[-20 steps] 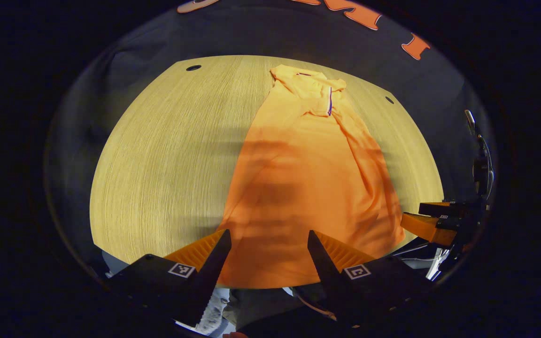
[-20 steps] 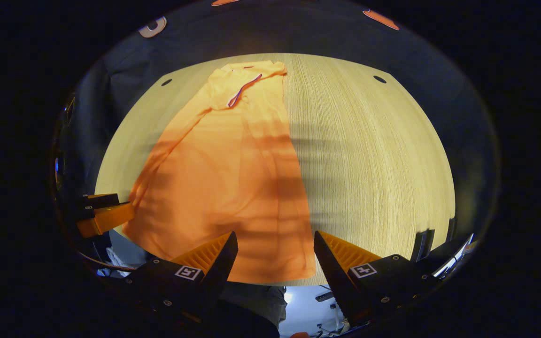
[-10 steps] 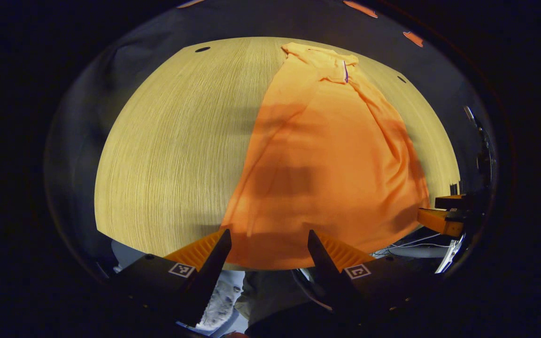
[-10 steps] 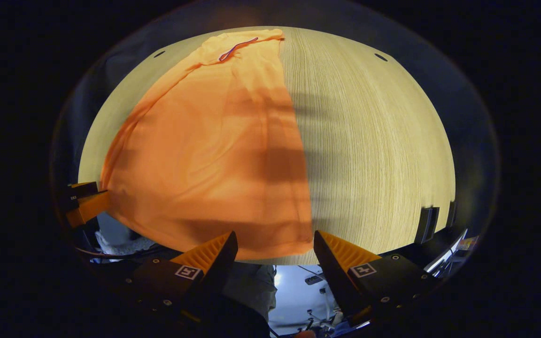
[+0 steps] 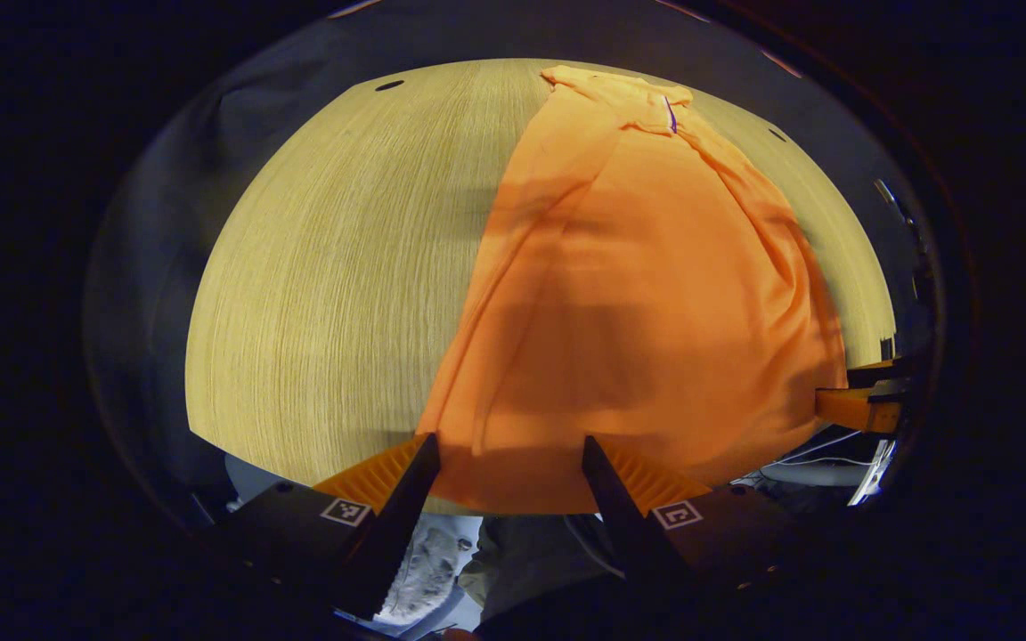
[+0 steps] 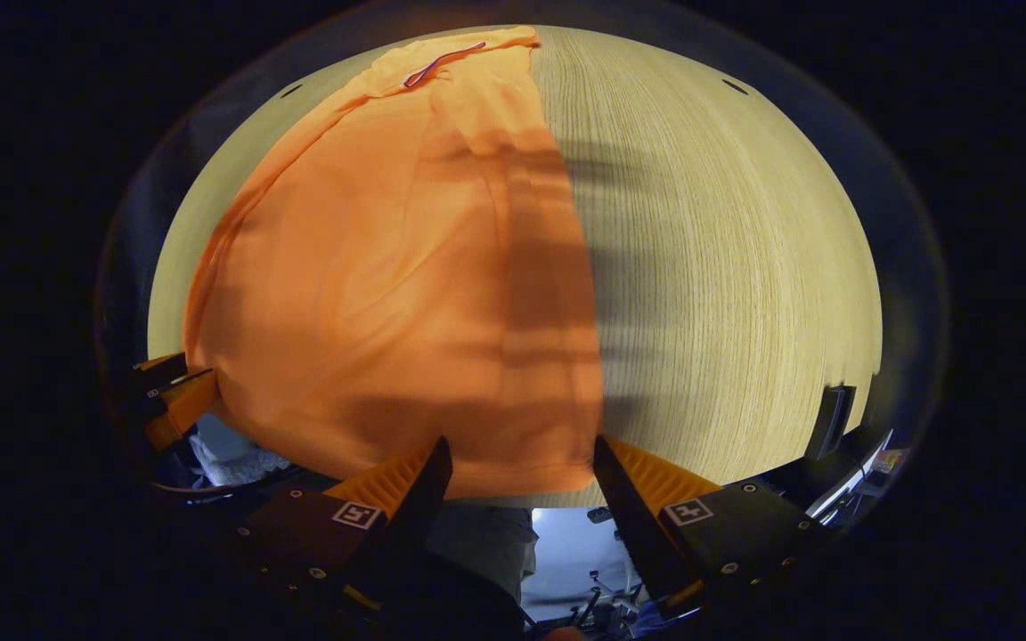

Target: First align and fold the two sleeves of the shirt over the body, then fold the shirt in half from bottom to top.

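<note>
An orange shirt [image 5: 647, 294] lies lengthwise on the wooden table [image 5: 326, 267], with its collar [image 5: 647, 93] at the far end and its hem at the near edge. Both sides look folded in over the body, giving straight long edges. My left gripper [image 5: 508, 441] is open, its fingers spread around the hem's left corner. In the right gripper view the shirt [image 6: 388, 267] covers the table's left half, and my right gripper [image 6: 521, 441] is open around the hem's right corner. Each view shows the other gripper at the side: the right gripper [image 5: 860, 401], the left gripper [image 6: 170, 401].
The table's near edge runs just behind my fingertips, with a person's legs [image 6: 486, 543] and floor below it. Small dark holes [image 5: 388, 85] [image 6: 734, 86] sit near the table's far corners. A dark upright object [image 6: 834, 409] stands at the right edge. Bare wood [image 6: 727, 267] flanks the shirt.
Both grippers have moved lower and closer to the hem at the near table edge, so the shirt looks larger. Both stay open. The shirt has not shifted.
</note>
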`<state>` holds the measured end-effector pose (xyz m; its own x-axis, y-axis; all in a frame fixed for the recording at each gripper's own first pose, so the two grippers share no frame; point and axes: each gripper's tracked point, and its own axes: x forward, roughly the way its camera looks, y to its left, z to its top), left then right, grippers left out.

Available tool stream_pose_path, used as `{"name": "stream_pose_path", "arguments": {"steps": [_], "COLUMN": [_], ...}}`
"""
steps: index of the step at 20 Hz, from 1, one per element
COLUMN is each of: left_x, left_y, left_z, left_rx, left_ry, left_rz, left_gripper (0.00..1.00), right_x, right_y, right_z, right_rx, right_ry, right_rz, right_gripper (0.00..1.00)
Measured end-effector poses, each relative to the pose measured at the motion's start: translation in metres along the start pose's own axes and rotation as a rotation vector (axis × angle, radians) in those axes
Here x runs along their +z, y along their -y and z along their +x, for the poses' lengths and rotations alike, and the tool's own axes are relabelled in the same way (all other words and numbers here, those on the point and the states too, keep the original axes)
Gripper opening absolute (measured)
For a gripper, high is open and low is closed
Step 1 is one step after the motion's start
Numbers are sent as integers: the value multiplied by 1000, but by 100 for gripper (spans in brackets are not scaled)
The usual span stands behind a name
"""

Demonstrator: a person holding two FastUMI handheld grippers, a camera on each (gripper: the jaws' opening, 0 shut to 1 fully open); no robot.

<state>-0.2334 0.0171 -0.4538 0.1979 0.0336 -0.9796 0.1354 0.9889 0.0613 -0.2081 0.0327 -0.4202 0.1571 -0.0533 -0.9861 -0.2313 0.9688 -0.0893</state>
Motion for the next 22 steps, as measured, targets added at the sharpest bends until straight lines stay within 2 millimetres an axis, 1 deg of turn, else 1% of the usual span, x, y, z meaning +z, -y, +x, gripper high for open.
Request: {"name": "stream_pose_path", "arguments": {"steps": [5, 6, 7, 8, 9, 10, 11, 12, 13, 14, 15, 16, 18, 19, 20, 21, 22], "left_x": [1, 1, 2, 4, 6, 8, 8, 8, 13, 10, 15, 14, 15, 19, 25, 30, 36], "left_y": [1, 2, 5, 8, 10, 12, 13, 13, 16, 20, 25, 31, 33, 32, 33, 36, 43], "left_z": [1, 3, 2, 0, 0, 0, 2, 2, 4, 2, -3, 2, 1, 0, -2, -8, -17], "left_rx": [5, 0, -5, -11, -14, -13, -15, -22, -43, -76, -106, -159, -213, -210, -212, -224, -239], "left_ry": [0, 6, 10, 23, 42, 59, 60, 66, 78, 80, 72, 86, 63, 72, 82, 99, 120], "left_rz": [-14, -5, 13, 32, 42, 42, 47, 53, 59, 30, 11, -13, -89, -95, -83, -70, -58], "left_gripper": [99, 99, 98, 89, 83, 58, 45, 42, 41, 22, 2, 1, 1, 1, 1, 1, 1], "right_x": [0, 0, -1, -1, -1, 0, 2, 2, 2, 3, 2, 2, 2, 2, 4, 7, 12], "right_y": [-2, -3, -5, -7, -9, -11, -13, -14, -14, -14, -14, -13, -12, -11, -9, -7, -6], "right_z": [-1, 0, -1, -1, -2, -2, -1, -2, -3, -3, -3, -3, -4, -8, -13, -14, -22], "right_rx": [3, 4, 4, 6, 8, 13, 20, 27, 40, 50, 62, 74, 90, 105, 106, 107, 119], "right_ry": [0, -3, -6, -8, -3, 8, 23, 35, 49, 60, 71, 81, 79, 92, 97, 113, 128], "right_rz": [-6, -8, -6, 1, 13, 18, 9, -6, -10, -7, -10, 3, 18, 33, 34, 43, 51], "right_gripper": [98, 95, 89, 79, 69, 55, 39, 29, 18, 12, 6, 6, 6, 0, 0, 0, 0]}}
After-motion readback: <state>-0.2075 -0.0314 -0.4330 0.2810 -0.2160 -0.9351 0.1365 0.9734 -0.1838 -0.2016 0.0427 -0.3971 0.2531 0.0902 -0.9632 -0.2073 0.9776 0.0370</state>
